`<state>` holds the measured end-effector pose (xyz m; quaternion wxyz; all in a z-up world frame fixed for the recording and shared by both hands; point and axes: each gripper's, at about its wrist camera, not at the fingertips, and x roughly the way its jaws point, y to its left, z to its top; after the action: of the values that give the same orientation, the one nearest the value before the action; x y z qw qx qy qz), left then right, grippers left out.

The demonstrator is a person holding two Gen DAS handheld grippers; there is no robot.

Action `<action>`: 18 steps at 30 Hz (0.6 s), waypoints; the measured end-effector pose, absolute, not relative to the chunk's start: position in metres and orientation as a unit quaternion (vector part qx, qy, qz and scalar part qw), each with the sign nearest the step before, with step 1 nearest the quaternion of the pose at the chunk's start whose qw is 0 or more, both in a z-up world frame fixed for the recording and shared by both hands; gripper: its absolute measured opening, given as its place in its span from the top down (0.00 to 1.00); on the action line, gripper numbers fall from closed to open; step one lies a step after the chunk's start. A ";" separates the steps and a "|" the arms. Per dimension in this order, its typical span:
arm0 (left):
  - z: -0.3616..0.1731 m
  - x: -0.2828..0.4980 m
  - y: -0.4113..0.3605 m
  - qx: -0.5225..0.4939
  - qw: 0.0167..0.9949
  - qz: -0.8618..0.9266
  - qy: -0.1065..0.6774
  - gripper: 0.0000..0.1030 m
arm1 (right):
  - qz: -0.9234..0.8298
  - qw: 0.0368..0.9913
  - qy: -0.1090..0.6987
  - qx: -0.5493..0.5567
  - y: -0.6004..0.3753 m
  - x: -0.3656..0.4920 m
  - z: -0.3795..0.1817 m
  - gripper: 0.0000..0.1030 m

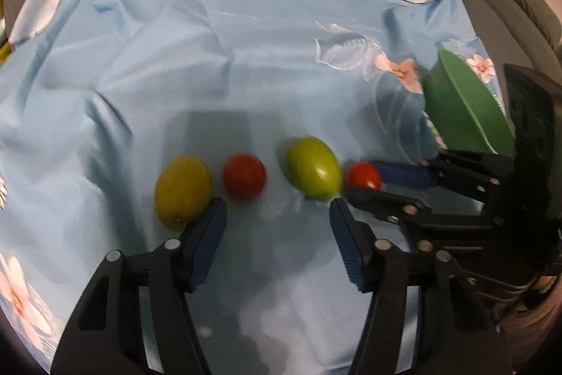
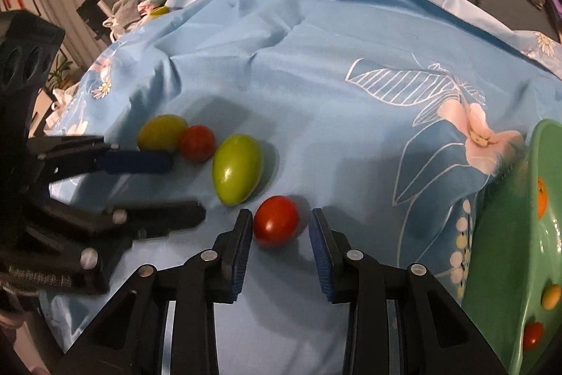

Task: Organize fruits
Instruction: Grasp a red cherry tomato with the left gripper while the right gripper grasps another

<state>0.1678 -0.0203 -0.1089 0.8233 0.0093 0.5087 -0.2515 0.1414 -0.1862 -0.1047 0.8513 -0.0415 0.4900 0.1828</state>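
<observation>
Four fruits are seen lying in a loose row on a light blue floral-printed cloth (image 2: 316, 65): a yellow oval fruit (image 1: 182, 187), a round red tomato (image 1: 244, 175), a green oval fruit (image 1: 313, 168) and a second red tomato (image 2: 276, 220).

The left tool (image 1: 277, 217) is held spread and empty above the cloth; its blue pads are set apart, one just beside the yellow oval fruit and the other just beside the green oval fruit, with the round red tomato seen beyond the gap.

The right tool (image 2: 281, 227) is placed around the second red tomato. One pad is at the tomato's side, while a narrow gap is seen at the other, so a firm grasp cannot be told.

A green plastic bowl (image 2: 505, 255) is found at the right edge, holding several small red, orange and yellow fruits.
</observation>
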 end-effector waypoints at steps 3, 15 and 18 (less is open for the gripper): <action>-0.105 0.176 -0.016 0.021 0.830 -0.241 0.502 0.42 | 0.184 0.851 0.491 -0.038 -0.188 0.141 -0.106 0.72; -0.121 0.191 -0.040 0.092 0.827 -0.235 0.503 0.61 | 0.186 0.853 0.487 -0.012 -0.196 0.140 -0.103 0.72; -0.122 0.194 -0.039 0.089 0.831 -0.227 0.499 0.68 | 0.187 0.855 0.484 -0.011 -0.197 0.140 -0.103 0.72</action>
<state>0.1940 -0.0389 -0.1217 0.8313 0.0895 0.4995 -0.2266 0.1403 -0.1965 -0.1027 0.8545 -0.0110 0.4845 0.1869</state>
